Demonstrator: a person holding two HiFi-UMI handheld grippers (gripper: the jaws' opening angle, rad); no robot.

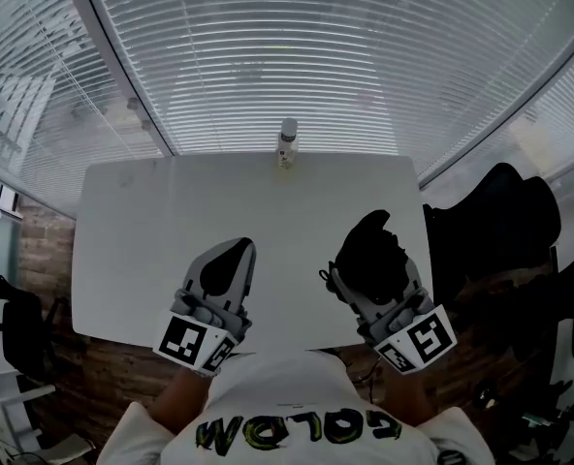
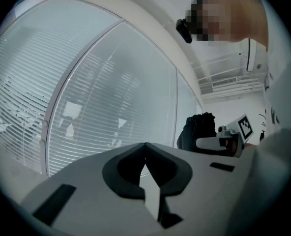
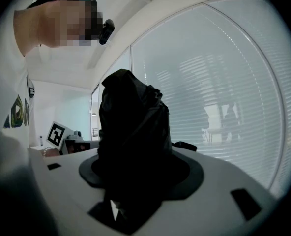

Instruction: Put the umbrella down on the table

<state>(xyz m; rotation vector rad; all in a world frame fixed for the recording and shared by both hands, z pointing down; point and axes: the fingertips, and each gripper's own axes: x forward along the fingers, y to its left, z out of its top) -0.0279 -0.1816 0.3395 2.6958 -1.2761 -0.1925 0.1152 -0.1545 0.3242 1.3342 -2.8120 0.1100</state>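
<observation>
**A:** What is the biggest thing around?

**B:** The window blinds (image 1: 316, 56). They fill the whole wall behind the counter (image 1: 132, 260) and bend around both sides. The counter is white and broad, and it lies directly in front of the person.

**A:** And beside the counter?

**B:** At the right there is a black office chair (image 1: 500, 221), close to the counter's right edge. At the left there is another chair (image 1: 15, 327), lower in the head view and a little apart from the counter. Both stand on the floor, not on the surface.

**A:** Where is the umbrella?

**B:** The umbrella (image 1: 372, 240) is black and folded. It is in the right gripper (image 1: 365, 262), over the near right part of the counter. In the right gripper view it stands up between the fingers (image 3: 185, 173) as a dark bundle, and they are clamped on its lower part. If it touches the counter, I cannot tell.

**A:** The other hand?

**B:** The left gripper (image 1: 237, 252) is just beside it, over the near middle of the counter. Its fingers (image 2: 126, 166) meet at the tips, with nothing between them.

**A:** Does something stand on the counter?

**B:** One small bottle (image 1: 287, 143), upright at the middle of the far edge, well apart from the umbrella and from both grippers.
</observation>
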